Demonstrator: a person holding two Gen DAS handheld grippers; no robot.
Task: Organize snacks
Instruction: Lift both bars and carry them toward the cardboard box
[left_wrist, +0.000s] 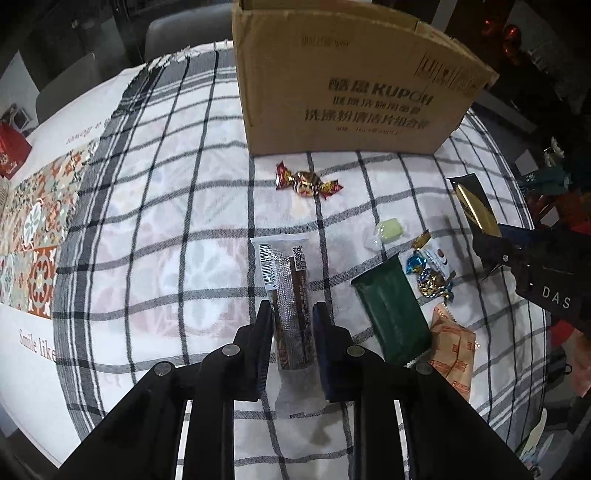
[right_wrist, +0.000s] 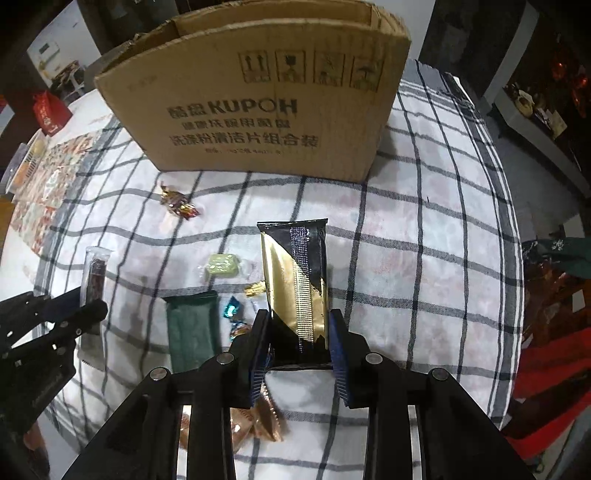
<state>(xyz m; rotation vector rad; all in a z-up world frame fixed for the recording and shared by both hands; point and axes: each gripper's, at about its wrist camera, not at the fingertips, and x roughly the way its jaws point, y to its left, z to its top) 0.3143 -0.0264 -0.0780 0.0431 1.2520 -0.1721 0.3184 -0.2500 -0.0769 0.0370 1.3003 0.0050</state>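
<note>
The left claw (left_wrist: 291, 314) is clenched on a long clear-wrapped brown snack bar (left_wrist: 290, 295), holding it above the checked cloth (left_wrist: 177, 229) on the worktop. The right claw (right_wrist: 299, 332) grips a black-and-gold snack pouch (right_wrist: 295, 280), also held off the cloth, in front of the open cardboard box (right_wrist: 258, 110). Between the 2 claws, a dark green packet (left_wrist: 391, 314), an orange packet (left_wrist: 454, 350), a pale green sweet (left_wrist: 391, 229) and foil-wrapped candies (left_wrist: 428, 273) lie on the cloth, and a red-and-gold candy (left_wrist: 308, 181) lies near the box.
</note>
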